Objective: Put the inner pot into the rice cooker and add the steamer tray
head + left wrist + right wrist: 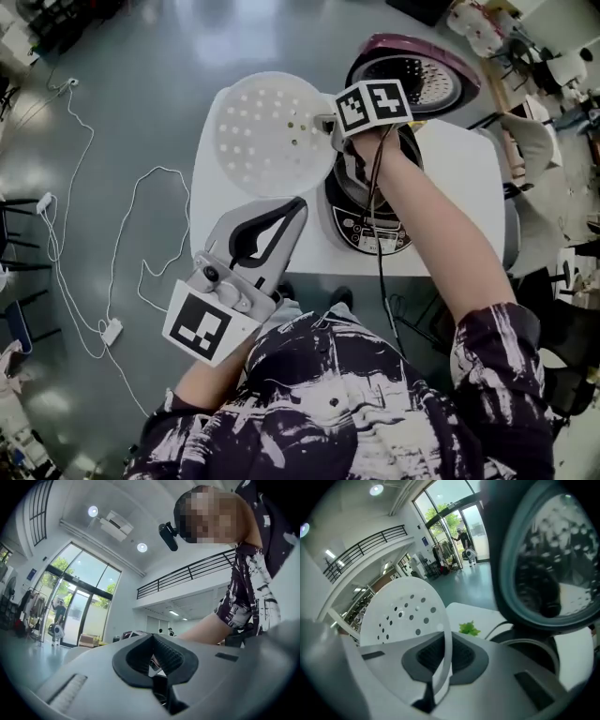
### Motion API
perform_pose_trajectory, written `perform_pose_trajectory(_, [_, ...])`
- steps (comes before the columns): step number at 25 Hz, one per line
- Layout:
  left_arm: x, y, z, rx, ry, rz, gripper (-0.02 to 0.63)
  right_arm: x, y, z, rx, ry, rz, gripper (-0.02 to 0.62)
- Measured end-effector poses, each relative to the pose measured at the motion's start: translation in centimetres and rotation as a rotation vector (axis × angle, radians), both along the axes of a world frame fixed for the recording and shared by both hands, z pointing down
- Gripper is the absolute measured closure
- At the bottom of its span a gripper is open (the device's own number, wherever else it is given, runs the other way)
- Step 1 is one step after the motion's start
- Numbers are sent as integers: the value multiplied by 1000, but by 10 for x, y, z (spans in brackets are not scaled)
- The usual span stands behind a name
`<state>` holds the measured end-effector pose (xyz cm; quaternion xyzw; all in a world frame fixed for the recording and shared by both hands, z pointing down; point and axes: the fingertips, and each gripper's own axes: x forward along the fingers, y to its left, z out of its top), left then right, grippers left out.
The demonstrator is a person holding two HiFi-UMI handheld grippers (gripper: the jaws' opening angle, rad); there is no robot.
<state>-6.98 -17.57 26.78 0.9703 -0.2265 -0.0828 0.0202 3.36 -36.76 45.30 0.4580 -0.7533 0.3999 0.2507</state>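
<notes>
Above the white surface (450, 178), just left of the open rice cooker (375, 230), the right hand-held gripper (328, 127) is clenched on the rim of the perforated white steamer tray (267, 131), holding it clear of the surface and tilted. The cooker's lid (412, 70) stands raised. The left hand-held gripper (295, 208) hangs near the person's body, jaws together and empty.

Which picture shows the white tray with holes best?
The head view: the whole round steamer tray shows, held by its rim in the right gripper. The right gripper view shows only part of it. The left gripper view shows none.
</notes>
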Motion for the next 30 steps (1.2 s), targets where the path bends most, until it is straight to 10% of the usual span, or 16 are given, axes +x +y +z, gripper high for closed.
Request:
perform_pose_trajectory(10, [80,25,-10,3,-5,135,601,211,73,24,-138,218,218,592])
perform_pose_trajectory(30, [82,22,3,-28,-35,90,601,256,103,98,-261,442,217,586])
